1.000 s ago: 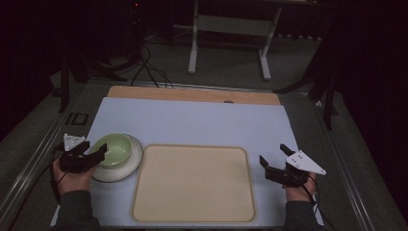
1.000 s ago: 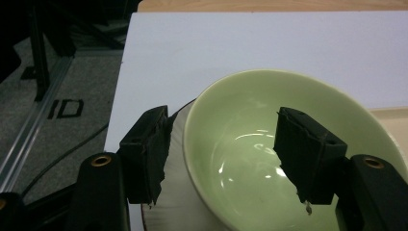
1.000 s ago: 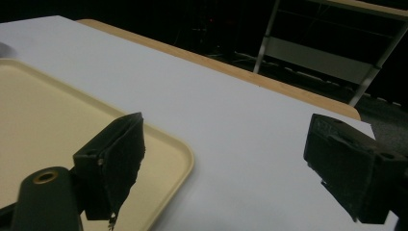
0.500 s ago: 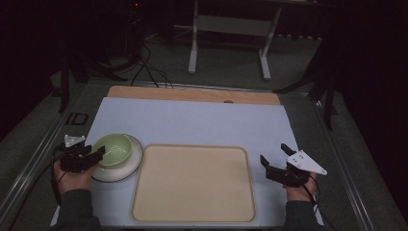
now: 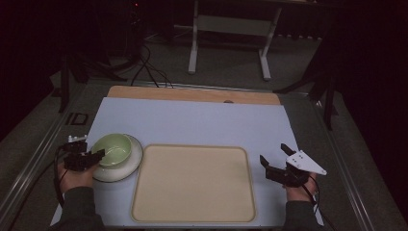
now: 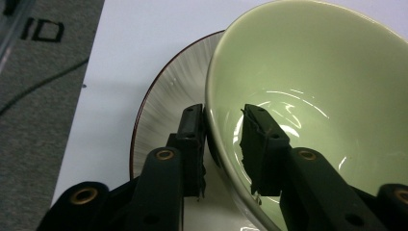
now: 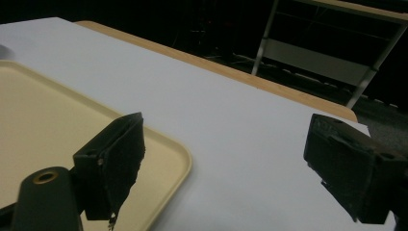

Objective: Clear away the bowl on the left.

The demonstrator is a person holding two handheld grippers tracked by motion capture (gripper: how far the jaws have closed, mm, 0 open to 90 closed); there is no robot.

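Left gripper [image 5: 94, 157] is on the near-left rim of the green bowl [image 5: 113, 149]: one jaw outside the wall, the other inside the cavity. Jaws have just been closing. In the left gripper view the left gripper [image 6: 222, 130] has the outer pad against the bowl [image 6: 312, 91] wall; the inner pad looks pressed on it too, so it's a grip on the rim.

The bowl sits on a white plate [image 5: 126, 169] with a dark rim, off-centre toward the plate's left and back. In the left gripper view the plate [image 6: 166, 106] shows ribbed radial lines and sticks out to the left of the bowl.

Everything else relative to the bowl:
- Beige tray [image 5: 192, 185], just right of the plate, edges near or touching; can't tell which.
- White mat [image 5: 192, 120] under plate and tray, stretching behind the bowl.
- Wooden board edge [image 5: 192, 94] along the mat's far side.
- Right gripper [image 5: 276, 161], well right of the bowl, past the tray's right edge, over the mat. Jaws wide apart, nothing between them. In the right gripper view the right gripper [image 7: 226, 159] frames bare mat [image 7: 231, 120] and the tray [image 7: 57, 120] corner.
- Person's hands and dark sleeves come in at the near edge, one behind each gripper.
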